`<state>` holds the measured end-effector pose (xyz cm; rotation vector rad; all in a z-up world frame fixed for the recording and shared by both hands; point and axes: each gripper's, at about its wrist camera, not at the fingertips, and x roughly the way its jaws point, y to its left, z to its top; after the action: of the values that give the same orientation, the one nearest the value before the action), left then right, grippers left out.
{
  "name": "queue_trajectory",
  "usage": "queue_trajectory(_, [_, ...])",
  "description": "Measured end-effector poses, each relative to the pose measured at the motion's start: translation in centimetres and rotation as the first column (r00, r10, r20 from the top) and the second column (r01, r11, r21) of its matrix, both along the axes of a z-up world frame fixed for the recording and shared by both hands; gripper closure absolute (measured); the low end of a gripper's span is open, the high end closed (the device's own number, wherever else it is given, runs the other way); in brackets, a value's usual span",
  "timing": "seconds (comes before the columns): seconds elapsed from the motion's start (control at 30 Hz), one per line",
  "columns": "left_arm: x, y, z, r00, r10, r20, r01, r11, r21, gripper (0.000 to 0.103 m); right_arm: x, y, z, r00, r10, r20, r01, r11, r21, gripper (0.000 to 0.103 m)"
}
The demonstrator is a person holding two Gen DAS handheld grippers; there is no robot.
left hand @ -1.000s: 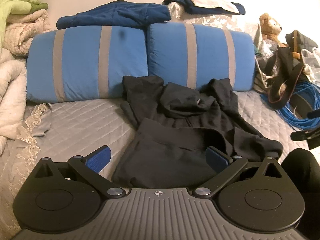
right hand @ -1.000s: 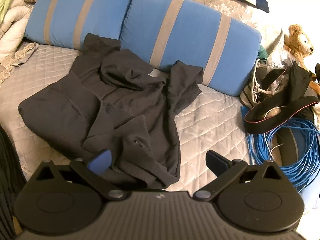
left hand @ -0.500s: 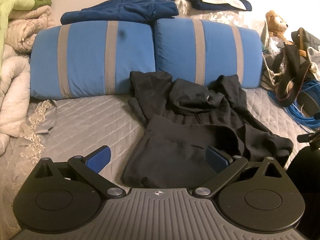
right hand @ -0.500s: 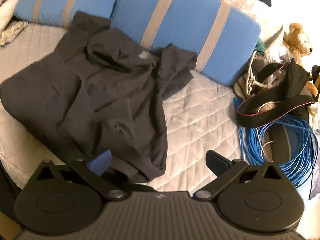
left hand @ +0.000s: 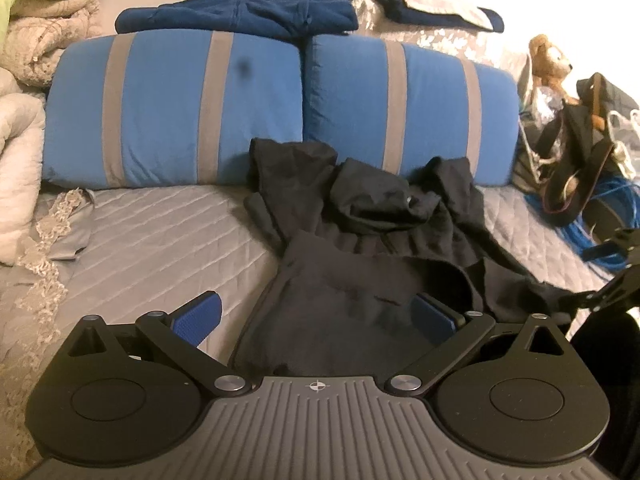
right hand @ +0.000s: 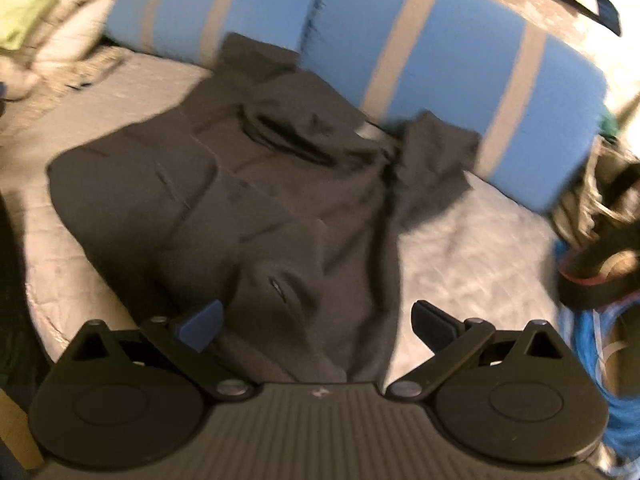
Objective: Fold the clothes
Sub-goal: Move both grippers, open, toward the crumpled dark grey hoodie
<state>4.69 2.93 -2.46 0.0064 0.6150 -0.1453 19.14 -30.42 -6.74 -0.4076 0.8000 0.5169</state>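
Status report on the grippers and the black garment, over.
Left gripper and right gripper open, empty. Crumpled black garment unfolded on grey quilted bedcover. Nothing in the way.

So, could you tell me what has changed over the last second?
Both open grippers moved in on the crumpled black garment: the right gripper swung left until its fingers straddled the near hem, and the left gripper edged closer. Neither has gripped anything. The garment and blue pillows stayed put.

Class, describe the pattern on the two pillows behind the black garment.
Pillows: blue with vertical grey stripes, clearest in the left wrist view.
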Motion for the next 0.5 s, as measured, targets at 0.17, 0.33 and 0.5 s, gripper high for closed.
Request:
queue_trajectory(0.17, [0.5, 0.4, 0.2, 1.0, -0.007, 0.003, 0.007, 1.0, -0.008, 0.0, 1.5, 0.7, -1.4, 0.991, 0.133, -0.002, -0.133, 0.99, 0.051, 0.002])
queue_trajectory(0.33, [1.0, 0.9, -0.1, 1.0, -0.015, -0.002, 0.015, 1.0, -0.014, 0.0, 2.6, 1.4, -2.5, 0.982, 0.18, -0.049, -0.176, 0.981, 0.087, 0.017])
queue_trajectory(0.5, [1.4, 1.3, -0.6, 0.999, -0.031, -0.013, 0.03, 0.999, -0.032, 0.0, 3.0, 2.1, -2.6, 0.969, 0.237, -0.068, -0.229, 0.968, 0.106, 0.027])
